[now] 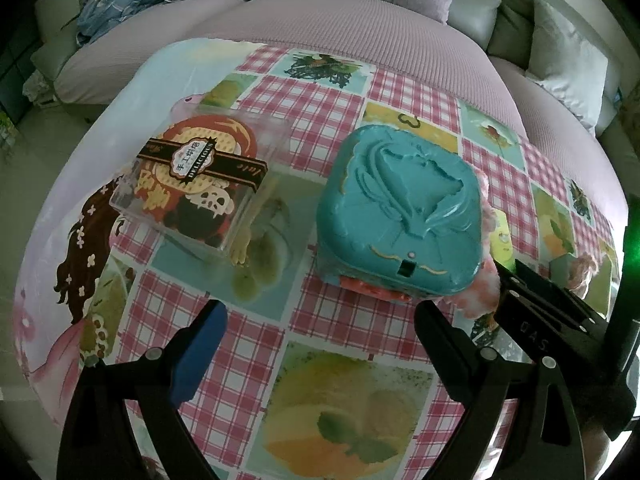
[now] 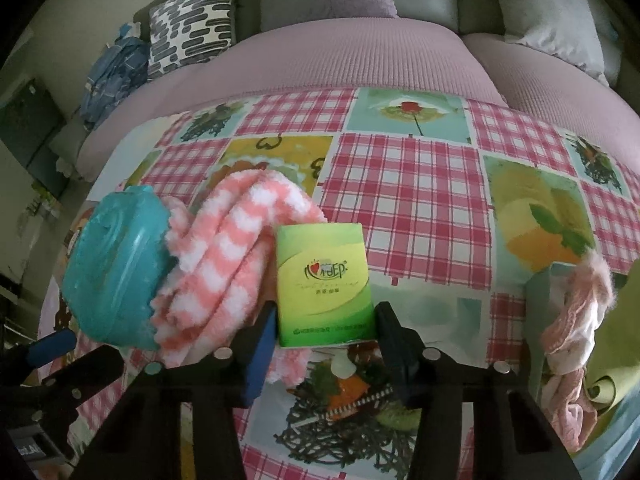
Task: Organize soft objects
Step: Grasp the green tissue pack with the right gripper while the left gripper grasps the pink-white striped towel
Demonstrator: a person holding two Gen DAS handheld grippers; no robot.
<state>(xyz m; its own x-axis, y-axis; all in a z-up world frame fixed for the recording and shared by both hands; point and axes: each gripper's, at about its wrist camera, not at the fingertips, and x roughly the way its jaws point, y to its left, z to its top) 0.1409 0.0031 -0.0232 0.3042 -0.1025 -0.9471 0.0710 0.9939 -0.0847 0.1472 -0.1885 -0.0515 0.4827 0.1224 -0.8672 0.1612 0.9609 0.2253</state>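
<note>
A pink-and-white fluffy sock (image 2: 224, 248) lies on the patterned cloth (image 2: 420, 200), beside a teal box (image 2: 116, 264). A green tissue pack (image 2: 324, 284) stands between the fingers of my right gripper (image 2: 324, 332), which is closed on its lower end. In the left wrist view the teal box (image 1: 404, 212) sits ahead and right of my left gripper (image 1: 320, 320), which is open and empty. The sock's pink fuzz (image 1: 476, 300) peeks out at the box's right. The right gripper (image 1: 540, 304) shows at the right edge.
A clear plastic box (image 1: 192, 184) with a dark label sits left of the teal box. A pink fuzzy cloth (image 2: 576, 320) hangs from a green container (image 2: 616, 340) at the right. A sofa with cushions (image 2: 192, 24) lies behind.
</note>
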